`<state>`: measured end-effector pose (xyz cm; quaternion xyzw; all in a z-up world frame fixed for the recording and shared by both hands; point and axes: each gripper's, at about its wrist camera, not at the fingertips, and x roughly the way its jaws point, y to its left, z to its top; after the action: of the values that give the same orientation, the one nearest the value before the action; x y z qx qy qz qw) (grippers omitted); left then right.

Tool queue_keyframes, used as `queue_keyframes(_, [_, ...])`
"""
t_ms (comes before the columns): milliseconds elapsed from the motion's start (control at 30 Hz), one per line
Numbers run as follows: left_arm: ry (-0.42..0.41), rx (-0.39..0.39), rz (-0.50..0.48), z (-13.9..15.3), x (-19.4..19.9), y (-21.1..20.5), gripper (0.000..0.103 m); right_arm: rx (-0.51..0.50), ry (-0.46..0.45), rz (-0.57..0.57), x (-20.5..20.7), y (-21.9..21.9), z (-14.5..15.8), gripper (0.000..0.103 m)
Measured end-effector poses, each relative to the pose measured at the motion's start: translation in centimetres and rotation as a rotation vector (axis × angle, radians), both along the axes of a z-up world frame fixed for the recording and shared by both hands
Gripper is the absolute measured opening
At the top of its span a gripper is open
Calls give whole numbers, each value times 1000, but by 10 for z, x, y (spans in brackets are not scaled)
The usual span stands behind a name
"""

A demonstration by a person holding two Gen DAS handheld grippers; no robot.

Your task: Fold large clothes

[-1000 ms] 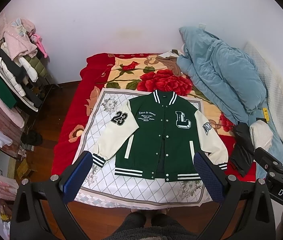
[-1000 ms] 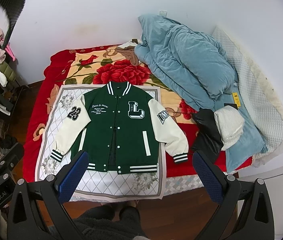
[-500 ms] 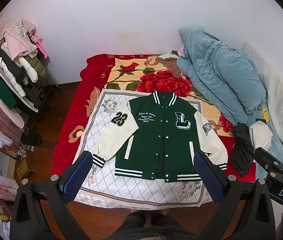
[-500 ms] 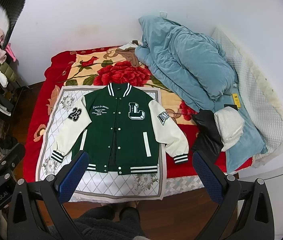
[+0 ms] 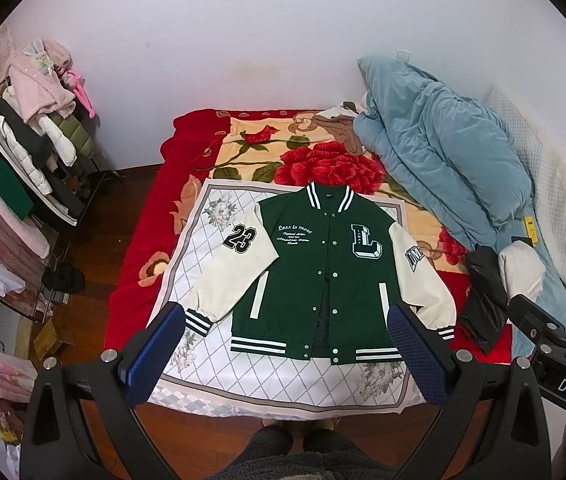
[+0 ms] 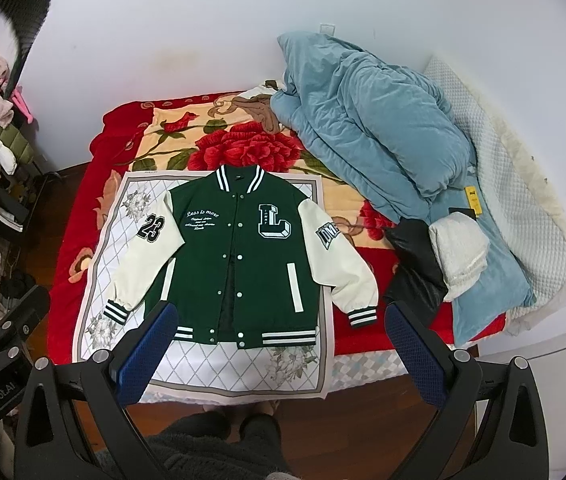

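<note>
A green varsity jacket point(image 5: 319, 276) with cream sleeves lies flat, front up, sleeves spread, on a white patterned cloth point(image 5: 203, 248) at the bed's near end. It also shows in the right wrist view point(image 6: 243, 256). My left gripper point(image 5: 283, 352) is open and empty, held high above the bed's near edge, in front of the jacket's hem. My right gripper point(image 6: 279, 352) is open and empty, at a similar height, a little to the right. Neither touches the jacket.
A red rose blanket point(image 5: 243, 148) covers the bed. A blue duvet point(image 5: 443, 168) is piled at the right, with black and white clothes point(image 5: 495, 280) beside it. A clothes rack point(image 5: 23, 160) stands at the left. Wooden floor and my feet point(image 5: 303, 428) are below.
Both grippers have shifted very slightly; the jacket sits a touch lower in both views. Nothing was taken hold of or moved.
</note>
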<state>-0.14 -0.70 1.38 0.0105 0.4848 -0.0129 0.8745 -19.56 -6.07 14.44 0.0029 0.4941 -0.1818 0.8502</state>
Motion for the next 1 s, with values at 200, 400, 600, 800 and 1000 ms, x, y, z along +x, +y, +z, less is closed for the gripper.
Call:
queue_keyframes(200, [1,-1,1,0,0,0,103,1,-1,-2,0,-1,1,103])
queue_keyframes(400, [-3,1,0,2,0,-3,103,-2,0,1,2,1,4,103])
queue_keyframes(600, [-4,2,-2,1,0,-3,103,-2,2,0,3,1,5,103])
queue_keyframes(800, [-1,1,-14,12,10,0,103,1,3,-19,3,2,4,103])
queue_keyframes(1000, [-40,59,0,-4,48,4,103,13,-9,-82,22,0,2,103])
